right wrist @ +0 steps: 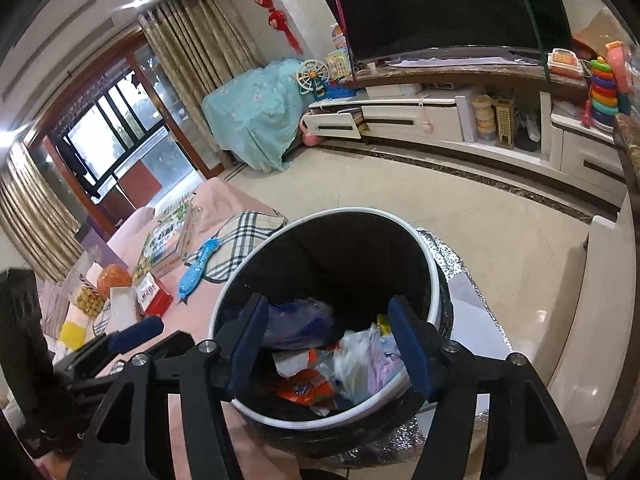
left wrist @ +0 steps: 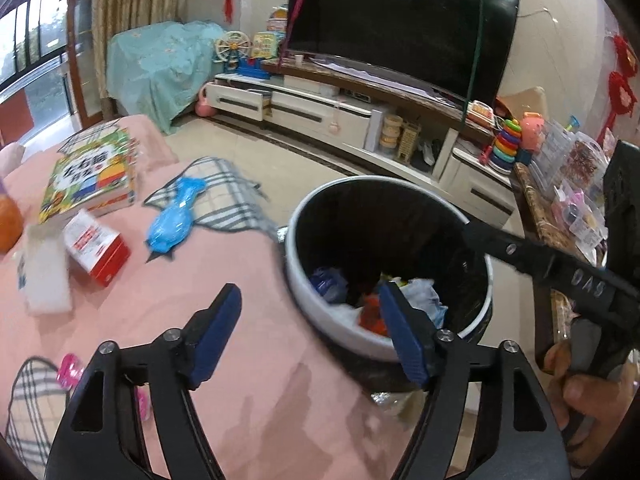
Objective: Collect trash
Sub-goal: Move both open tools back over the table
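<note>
Pink cloth is covering the table [left wrist: 248,320] we are working over, and we are reading it from its left edge. Farthest left we are seeing an orange fruit [left wrist: 8,222], a white block [left wrist: 46,276] and a red-and-white carton [left wrist: 96,250] lying just beside a stack of picture books [left wrist: 94,174]. Next, the crumpled blue wrapper [left wrist: 176,216] is resting half on a plaid cloth [left wrist: 224,192]; its long axis is running from near-left to far-right in the left wrist view, with the narrower end pointing away toward the TV cabinet [left wrist: 320,106]. We are judging it to be the likeliest trash left to collect.

Our left gripper [left wrist: 308,320] is hovering over the table edge with its jaws spread wide and nothing between them. Further right, the white-rimmed trash bin [right wrist: 434,276] is standing on the floor just beside the table, already holding bags and an orange packet [right wrist: 304,390]. Our right gripper [right wrist: 328,344] is hanging directly above the bin mouth, jaws likewise spread and empty.

From here, we are expecting trouble mainly from the thin wrapper: if we are closing across its length instead of its narrow width, the pads may be sliding off, or may be pinching the plaid cloth underneath and dragging it along. The carton and books are lying close, so a wide approach could be knocking them. The left view is smeared, so we are not trusting fine detail.
</note>
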The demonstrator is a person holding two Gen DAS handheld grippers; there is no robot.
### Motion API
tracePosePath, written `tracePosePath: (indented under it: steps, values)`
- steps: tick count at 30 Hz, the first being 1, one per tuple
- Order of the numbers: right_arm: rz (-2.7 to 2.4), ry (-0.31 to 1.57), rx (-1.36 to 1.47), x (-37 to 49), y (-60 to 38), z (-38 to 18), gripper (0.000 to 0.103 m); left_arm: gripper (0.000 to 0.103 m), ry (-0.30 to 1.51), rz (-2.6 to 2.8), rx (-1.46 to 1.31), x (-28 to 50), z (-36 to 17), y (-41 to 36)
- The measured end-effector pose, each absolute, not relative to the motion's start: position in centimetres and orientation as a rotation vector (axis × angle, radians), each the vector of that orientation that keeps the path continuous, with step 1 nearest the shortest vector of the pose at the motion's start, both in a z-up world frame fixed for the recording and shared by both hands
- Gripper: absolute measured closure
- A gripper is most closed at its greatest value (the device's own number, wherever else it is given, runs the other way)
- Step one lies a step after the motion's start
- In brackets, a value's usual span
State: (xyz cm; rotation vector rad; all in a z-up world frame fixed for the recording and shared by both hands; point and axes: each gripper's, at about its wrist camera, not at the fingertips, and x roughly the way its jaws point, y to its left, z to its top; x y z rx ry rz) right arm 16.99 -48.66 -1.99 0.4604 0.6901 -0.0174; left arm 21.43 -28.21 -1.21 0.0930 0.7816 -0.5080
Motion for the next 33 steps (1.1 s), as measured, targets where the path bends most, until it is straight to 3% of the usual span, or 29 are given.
tracePosePath:
  steps: [6, 33]
  values:
    - [0.004, 0.676, 0.459, 16.3, -46.6, -1.7, 0.022, 0.028, 0.806, -0.450, 0.026, 20.3, -2.4, -23.7]
    - [0.261, 0.761, 0.360, 16.4, -31.5, -3.0, 0.016, 0.027, 0.807, -0.170, -0.109, 16.4, -4.6, -5.0]
